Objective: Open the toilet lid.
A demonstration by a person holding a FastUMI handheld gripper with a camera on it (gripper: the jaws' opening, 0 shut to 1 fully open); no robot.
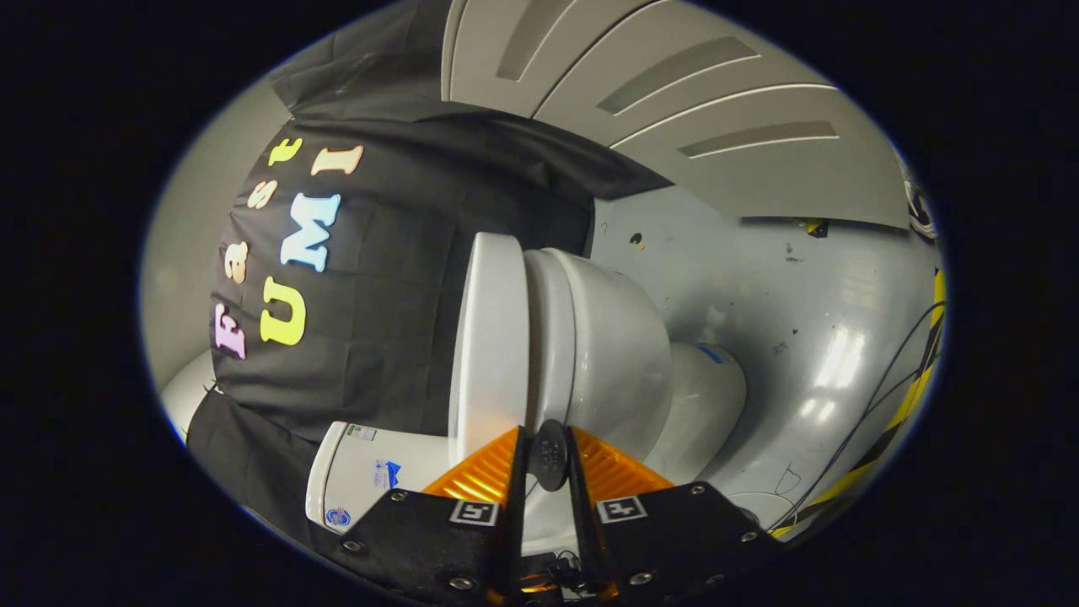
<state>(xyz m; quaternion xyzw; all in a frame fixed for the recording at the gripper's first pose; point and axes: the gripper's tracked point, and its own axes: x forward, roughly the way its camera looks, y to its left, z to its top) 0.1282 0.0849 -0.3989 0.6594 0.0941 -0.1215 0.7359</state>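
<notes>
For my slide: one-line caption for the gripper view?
Gripper, fingers nearly closed, at the rim of the toilet beside its lid.

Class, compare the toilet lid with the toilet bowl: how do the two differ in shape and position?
The toilet lid is a thin, flat slab; the toilet bowl is rounded and deep. The lid lies flat against the bowl's top, on the black cloth wall's side; the bowl bulges toward the grey floor. Both are glossy white. The tool sits at their near edge, fingers close together.
</notes>
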